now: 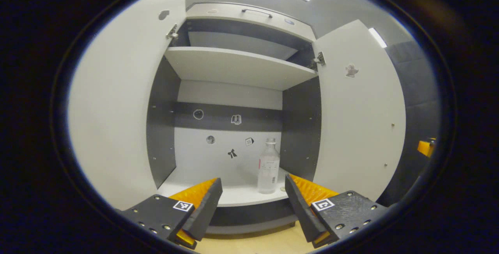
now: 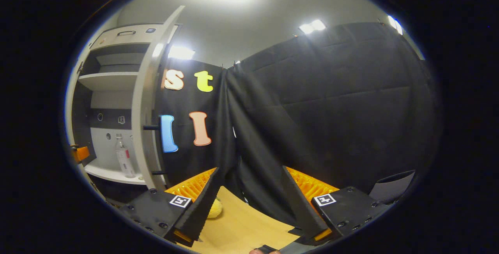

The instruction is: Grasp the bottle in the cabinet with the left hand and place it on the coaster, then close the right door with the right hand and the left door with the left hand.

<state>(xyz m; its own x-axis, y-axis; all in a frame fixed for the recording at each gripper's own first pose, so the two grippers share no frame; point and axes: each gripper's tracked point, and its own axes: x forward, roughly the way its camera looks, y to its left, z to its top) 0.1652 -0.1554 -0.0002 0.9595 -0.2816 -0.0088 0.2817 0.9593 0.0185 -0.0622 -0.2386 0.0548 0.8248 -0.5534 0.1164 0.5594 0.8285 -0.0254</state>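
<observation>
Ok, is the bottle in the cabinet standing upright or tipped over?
Upright. The clear bottle stands on its base on the cabinet's lower shelf, cap on top, near the right side wall. The right gripper view shows it standing too.

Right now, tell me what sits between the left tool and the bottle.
Nothing: in the left gripper view, bare shelf separates the open left tool from the upright bottle.

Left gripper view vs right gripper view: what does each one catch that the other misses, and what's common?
Left gripper view: the left door open, stickers on the cabinet's back panel, and the left gripper open, short of the bottle.

Right gripper view: the black cloth wall, a yellow item on the wooden tabletop, and the right gripper open, holding nothing.

Both: the bottle upright on the bottom shelf, and the open right door.
</observation>
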